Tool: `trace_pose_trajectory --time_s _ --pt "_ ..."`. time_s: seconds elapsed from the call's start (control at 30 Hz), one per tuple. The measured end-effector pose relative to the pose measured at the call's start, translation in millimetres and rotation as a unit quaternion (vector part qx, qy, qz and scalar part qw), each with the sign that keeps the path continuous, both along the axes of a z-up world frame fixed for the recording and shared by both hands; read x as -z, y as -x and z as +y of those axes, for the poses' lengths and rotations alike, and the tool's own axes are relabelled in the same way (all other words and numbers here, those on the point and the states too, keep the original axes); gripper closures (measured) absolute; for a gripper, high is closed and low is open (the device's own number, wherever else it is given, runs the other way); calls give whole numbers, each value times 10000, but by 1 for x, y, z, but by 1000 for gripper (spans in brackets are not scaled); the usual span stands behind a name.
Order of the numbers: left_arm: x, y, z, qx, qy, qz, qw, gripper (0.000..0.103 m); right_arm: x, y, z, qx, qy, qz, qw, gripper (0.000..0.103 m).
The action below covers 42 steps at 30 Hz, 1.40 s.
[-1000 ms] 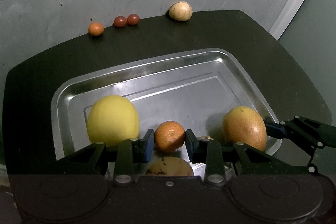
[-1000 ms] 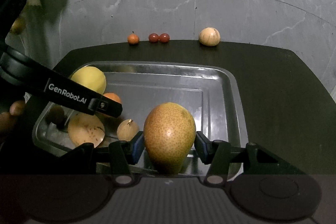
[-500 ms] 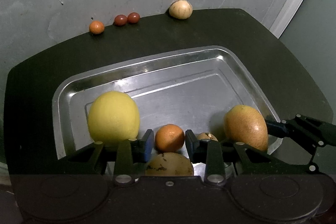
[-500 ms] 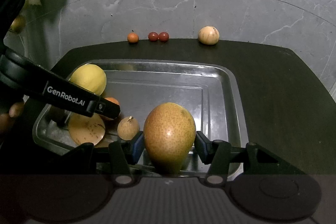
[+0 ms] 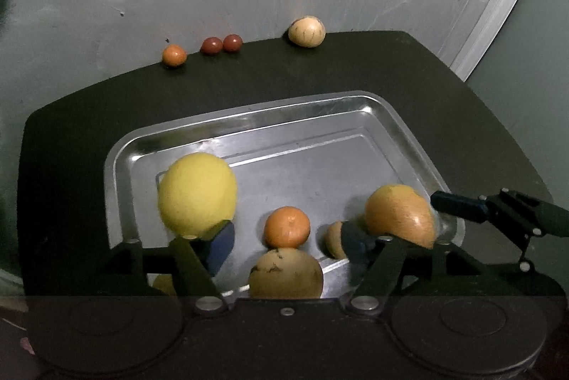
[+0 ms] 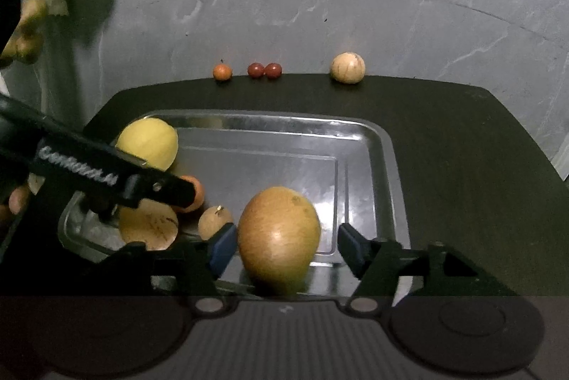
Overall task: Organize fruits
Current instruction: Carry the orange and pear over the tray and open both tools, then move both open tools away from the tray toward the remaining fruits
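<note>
Your right gripper (image 6: 286, 243) is spread wide, pads clear of the pear (image 6: 279, 239) on both sides; the pear sits upright-ish between them at lower centre of the right wrist view, on the near end of the tray (image 6: 387, 145). It looks released.

Your left gripper (image 5: 286, 243) is also spread and holds nothing. The small orange (image 5: 287, 226) lies dead centre between its pads, touching neither, with a tan round fruit (image 5: 285, 273) just below it in frame and touching it.

Lemon (image 5: 197, 193) sits left of centre, behind the left pad. A small brown fruit (image 6: 215, 222) sits just left of the pear.

Still outside the tray, along the table's far edge, upper centre: a small orange-red fruit (image 6: 222, 72), two red ones (image 6: 264, 70), a pale round fruit (image 6: 347, 67).

Key relation: the pale one lies straight ahead and slightly right of your right gripper, so I'd judge that arm the natural pick. It's round, so no long axis to align.
</note>
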<state>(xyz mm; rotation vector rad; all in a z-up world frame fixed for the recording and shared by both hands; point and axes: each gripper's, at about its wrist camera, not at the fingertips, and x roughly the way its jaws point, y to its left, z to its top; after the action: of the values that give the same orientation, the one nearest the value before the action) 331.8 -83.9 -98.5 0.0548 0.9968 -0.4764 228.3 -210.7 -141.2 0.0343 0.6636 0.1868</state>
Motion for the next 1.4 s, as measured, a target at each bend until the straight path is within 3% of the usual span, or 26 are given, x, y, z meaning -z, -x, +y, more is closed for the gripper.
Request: trace_pose_trajectory --time_s 0.07,0.2,0.47,0.9,1.4 --pt "-3 5 4 3 57 -25 10000 27 -3 3 -2 19 -25 2 10000 22" --pt "-9 15 13 31 130 -39 9999 22 -10 8 -4 26 -63 3 10000 16" --pt "-21 33 42 -135 -35 -110 9998 13 -18 19 -8 3 -16 149 9999 1" --pt "-15 29 83 -647 -377 88 9972 3 -21 18 -6 77 462 462 9978 0" --pt "-18 2 75 -1435 -587 -142 9878 1 -29 4 -19 141 595 406 9973 0"
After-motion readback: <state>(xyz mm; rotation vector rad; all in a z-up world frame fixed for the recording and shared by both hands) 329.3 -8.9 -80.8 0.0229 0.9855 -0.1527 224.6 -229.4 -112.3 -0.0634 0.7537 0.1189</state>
